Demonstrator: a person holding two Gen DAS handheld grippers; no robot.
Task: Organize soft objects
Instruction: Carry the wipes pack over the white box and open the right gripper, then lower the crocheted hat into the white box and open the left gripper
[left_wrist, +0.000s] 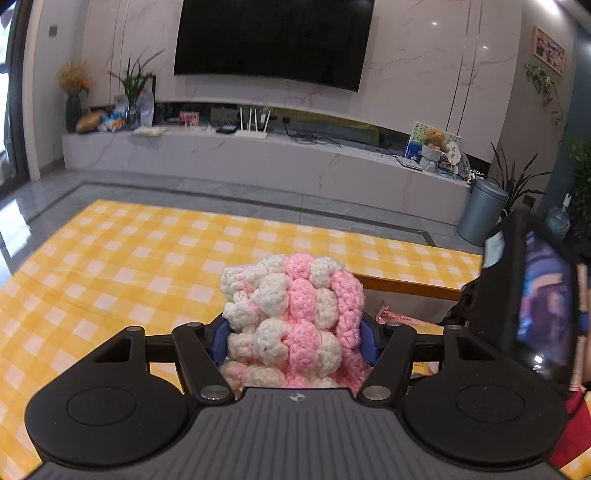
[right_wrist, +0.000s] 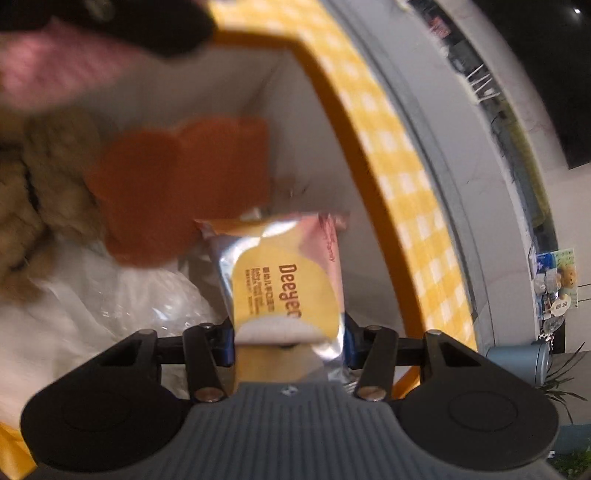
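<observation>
my left hand-held gripper (left_wrist: 295, 341) is clamped on a pink and white crocheted piece (left_wrist: 293, 317), the blue pads pressing into its sides, and the bundle sits up above the yellow checked tabletop (left_wrist: 110, 273). as far as the left wrist view shows, the tabletop carries nothing else, so i judge the loose things have mostly been gathered off it.

my right hand-held gripper (right_wrist: 288, 341) is closed on a foil wipes packet (right_wrist: 284, 280) with "deeyeo" printed on it, held over the grey-walled space just beside the tabletop's orange edge (right_wrist: 354, 155). that space looks like a bin (right_wrist: 258, 88) or box, though the blur keeps me from being sure. in it i can make out a tan plush toy (right_wrist: 33, 184) at the left, an orange felt-like shape (right_wrist: 177, 184) in the middle, and crinkled clear plastic wrap (right_wrist: 147, 299) over something white below. a pink blur (right_wrist: 55, 70) at the top left of that view is likely the crocheted piece in my other hand.

so i'd say the sorting is well along: several soft things already lie in the container, and two are in my grasp, not yet set down. what is left, as i read it, is to place the packet and the crochet with the rest.
</observation>
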